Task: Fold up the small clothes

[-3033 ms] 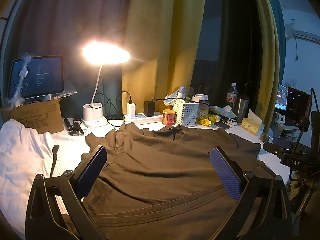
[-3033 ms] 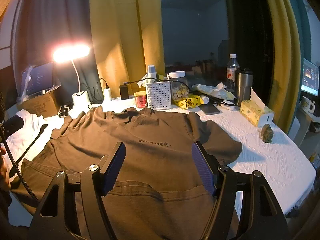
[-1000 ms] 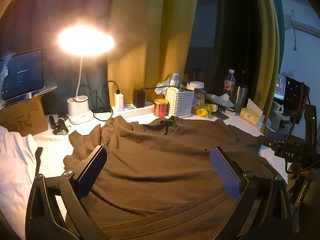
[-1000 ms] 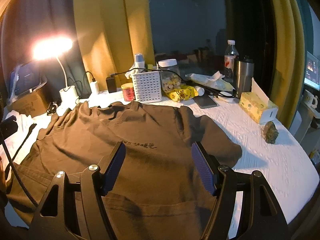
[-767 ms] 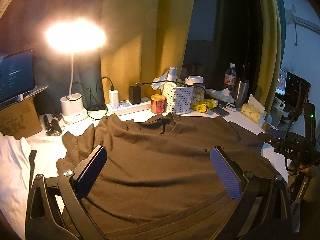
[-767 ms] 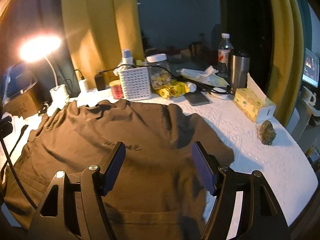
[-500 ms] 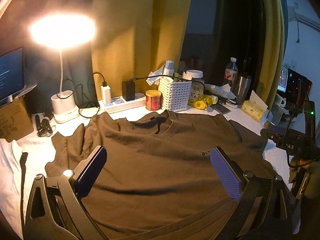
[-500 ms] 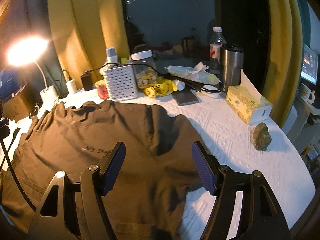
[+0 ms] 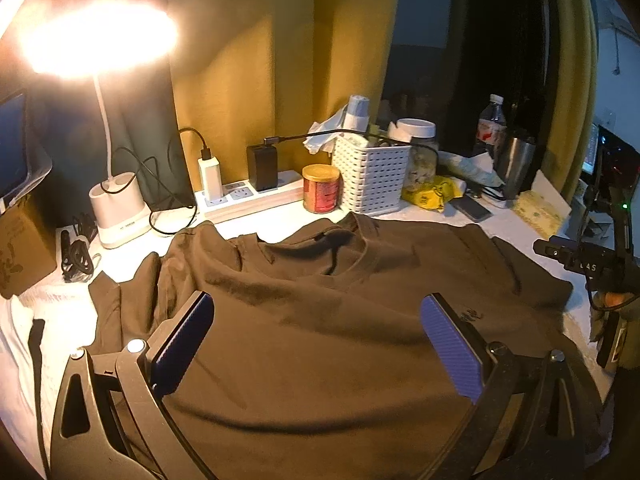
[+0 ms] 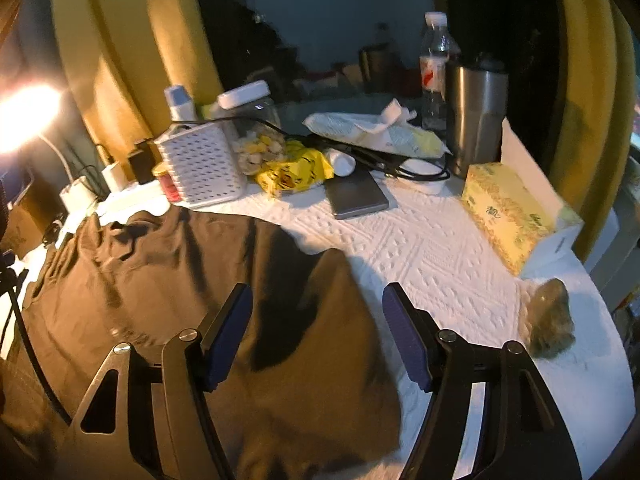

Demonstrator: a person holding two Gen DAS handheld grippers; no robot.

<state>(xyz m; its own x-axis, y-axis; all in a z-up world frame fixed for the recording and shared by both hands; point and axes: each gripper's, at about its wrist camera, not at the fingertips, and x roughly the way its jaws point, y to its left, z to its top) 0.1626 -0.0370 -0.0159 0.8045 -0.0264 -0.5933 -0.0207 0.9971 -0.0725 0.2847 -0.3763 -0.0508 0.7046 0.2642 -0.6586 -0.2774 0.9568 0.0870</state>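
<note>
Both cameras have swung right since earlier, so the right gripper (image 10: 316, 336) hangs wide open and empty over the brown t-shirt's (image 9: 320, 340) sleeve edge on the white table cover (image 10: 440, 248), left gripper (image 9: 316, 344) equally spread and empty over its middle, and a sloppy pinch could grab the cover too or bunch that rumpled left sleeve.

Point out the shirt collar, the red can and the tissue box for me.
Shirt collar (image 9: 356, 258), left wrist view, front of the neckband.
Red can (image 9: 321, 189), left wrist view, side wall.
Tissue box (image 10: 506, 210), right wrist view, yellow top face.
</note>
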